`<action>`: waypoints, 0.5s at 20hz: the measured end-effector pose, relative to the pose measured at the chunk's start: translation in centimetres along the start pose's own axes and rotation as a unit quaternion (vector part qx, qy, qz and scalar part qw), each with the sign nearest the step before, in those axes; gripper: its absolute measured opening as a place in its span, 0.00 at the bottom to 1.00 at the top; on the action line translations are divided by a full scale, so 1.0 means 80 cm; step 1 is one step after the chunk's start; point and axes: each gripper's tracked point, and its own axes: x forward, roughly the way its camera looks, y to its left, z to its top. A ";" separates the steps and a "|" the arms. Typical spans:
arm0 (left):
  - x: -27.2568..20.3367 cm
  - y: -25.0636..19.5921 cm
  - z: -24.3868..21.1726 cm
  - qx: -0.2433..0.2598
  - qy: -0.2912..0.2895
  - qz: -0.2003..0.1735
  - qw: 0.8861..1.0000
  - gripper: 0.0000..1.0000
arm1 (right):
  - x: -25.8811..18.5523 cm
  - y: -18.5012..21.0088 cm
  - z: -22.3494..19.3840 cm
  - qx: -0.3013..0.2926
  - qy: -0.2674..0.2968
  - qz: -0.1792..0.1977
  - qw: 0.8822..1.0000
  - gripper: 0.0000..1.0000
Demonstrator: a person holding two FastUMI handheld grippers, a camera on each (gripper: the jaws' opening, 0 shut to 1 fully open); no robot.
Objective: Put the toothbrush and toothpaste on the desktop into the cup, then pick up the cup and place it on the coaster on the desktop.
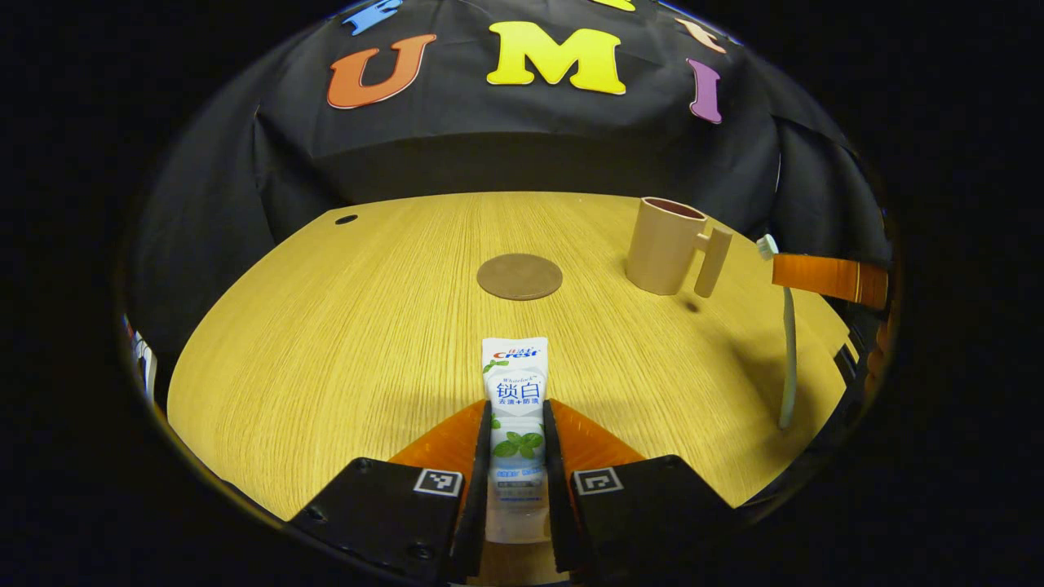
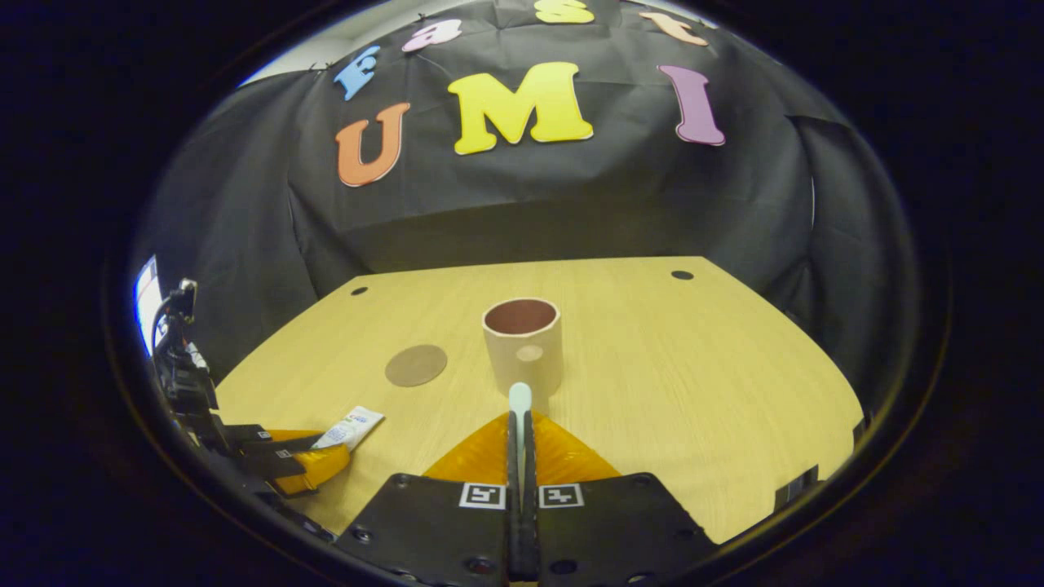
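Wooden bench (image 1: 326,342). Left gripper (image 1: 517,424) fingers clamped on toothpaste (image 1: 514,391), tube lying low over bench; soft, light, best held mid-body. Coaster (image 1: 519,276) centre, bare. Cup (image 1: 665,244) upright, empty, rigid; take by handle. Right gripper (image 2: 519,440) fingers pinched on toothbrush (image 2: 519,399), slim, stiff, slippery, just short of cup.

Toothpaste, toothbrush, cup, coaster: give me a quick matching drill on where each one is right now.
Things:
1. toothpaste
2. toothbrush
3. cup
4. coaster

States:
A. standing upright on the desktop, with nothing inside
B. clamped between the right gripper's fingers
C. lying flat and bare on the desktop
D. clamped between the left gripper's fingers

Pairs: 1-D, 2-B, 3-A, 4-C
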 end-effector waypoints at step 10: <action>-0.035 0.004 0.049 -0.001 -0.075 0.009 0.997 0.27 | -0.028 0.013 0.062 -0.002 -0.066 0.023 0.998 0.00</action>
